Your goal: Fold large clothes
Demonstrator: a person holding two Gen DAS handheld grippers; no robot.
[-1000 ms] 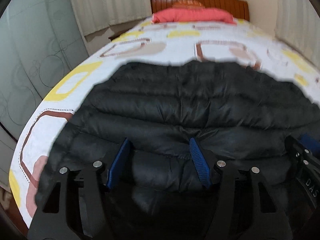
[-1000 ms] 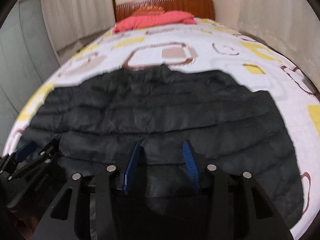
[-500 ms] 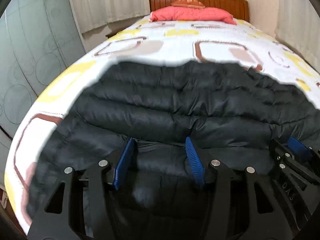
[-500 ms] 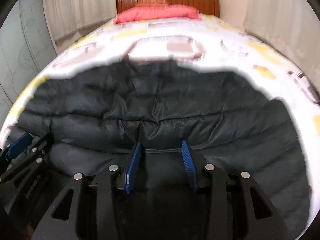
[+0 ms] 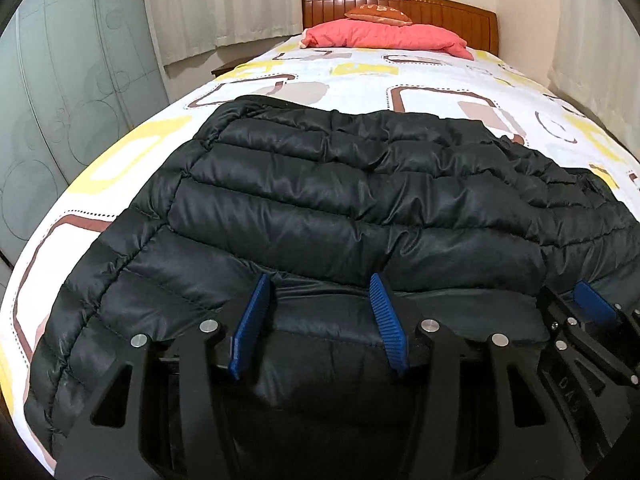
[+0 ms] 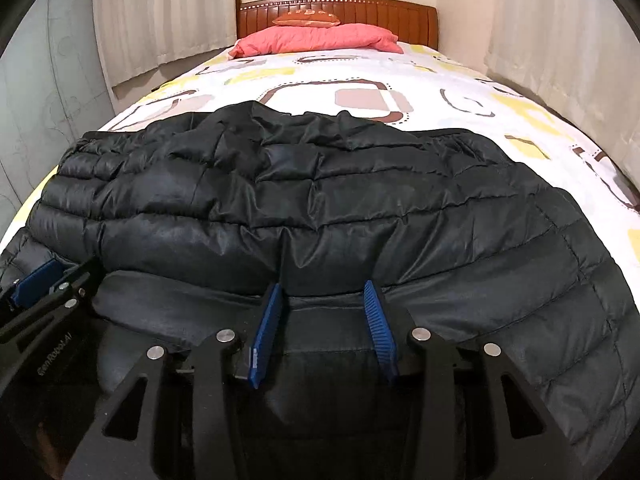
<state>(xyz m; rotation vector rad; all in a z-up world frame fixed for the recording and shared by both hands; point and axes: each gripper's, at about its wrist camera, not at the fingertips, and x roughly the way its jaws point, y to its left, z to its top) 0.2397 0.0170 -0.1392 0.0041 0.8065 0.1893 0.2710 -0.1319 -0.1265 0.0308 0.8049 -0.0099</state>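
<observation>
A black quilted puffer jacket (image 5: 320,184) lies spread across the near end of the bed. Its near edge is raised, with a smoother layer below it. In the left wrist view my left gripper (image 5: 318,280) has its blue pads pressed into a bunch of that edge, and creases run from the fabric at the pad tips. My right gripper (image 6: 324,290) pinches the same edge further right of the jacket (image 6: 340,200), with a tight crease rising from its left pad. Each gripper shows at the side of the other's view, close beside it.
The bed carries a white sheet (image 5: 360,80) with yellow and brown shapes. A red pillow (image 5: 384,36) lies under a wooden headboard (image 5: 400,4). Curtains (image 5: 220,0) hang on the left, beside a frosted panel (image 5: 60,80). More curtains (image 6: 560,40) hang on the right.
The left gripper's pads have drawn closer together on the jacket's edge. The right gripper's pads keep much the same gap. Both views have tipped up slightly, showing more headboard.
</observation>
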